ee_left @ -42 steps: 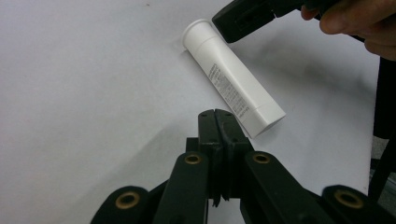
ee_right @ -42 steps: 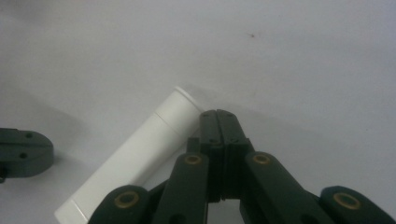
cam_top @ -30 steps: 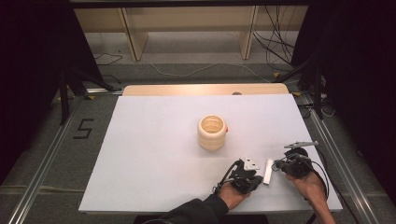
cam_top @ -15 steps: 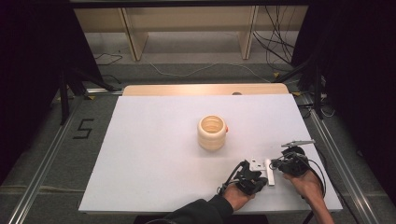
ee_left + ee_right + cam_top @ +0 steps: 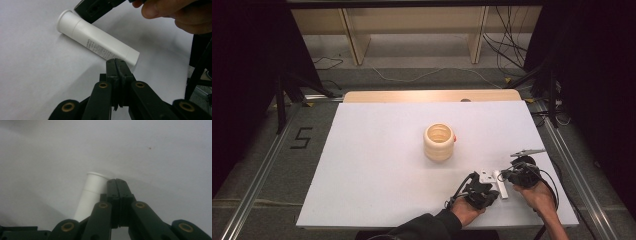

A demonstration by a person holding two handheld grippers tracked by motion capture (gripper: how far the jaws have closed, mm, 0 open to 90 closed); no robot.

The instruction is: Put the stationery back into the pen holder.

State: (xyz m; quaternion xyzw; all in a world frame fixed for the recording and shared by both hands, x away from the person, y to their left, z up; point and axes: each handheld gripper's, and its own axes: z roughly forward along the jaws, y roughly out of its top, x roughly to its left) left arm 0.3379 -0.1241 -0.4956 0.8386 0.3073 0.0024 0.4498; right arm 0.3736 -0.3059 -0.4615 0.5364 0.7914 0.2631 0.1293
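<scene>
Pressing its jaws fully together on nothing, the left claw point(image 5: 116, 62) points at the flat end of a white plastic tube with fine print point(image 5: 97, 42) lying on the white counter point(image 5: 377, 160). Just beside the tube's cap end, the right claw point(image 5: 116, 182) is likewise clamped tight and empty. Farther off stands a cream ribbed jar point(image 5: 439, 142).

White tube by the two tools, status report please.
Left tool shut, tip at the white tube's flat end. Right tool shut, empty, beside its cap end. Tube lies flat on the table. Cream jar well clear.
</scene>
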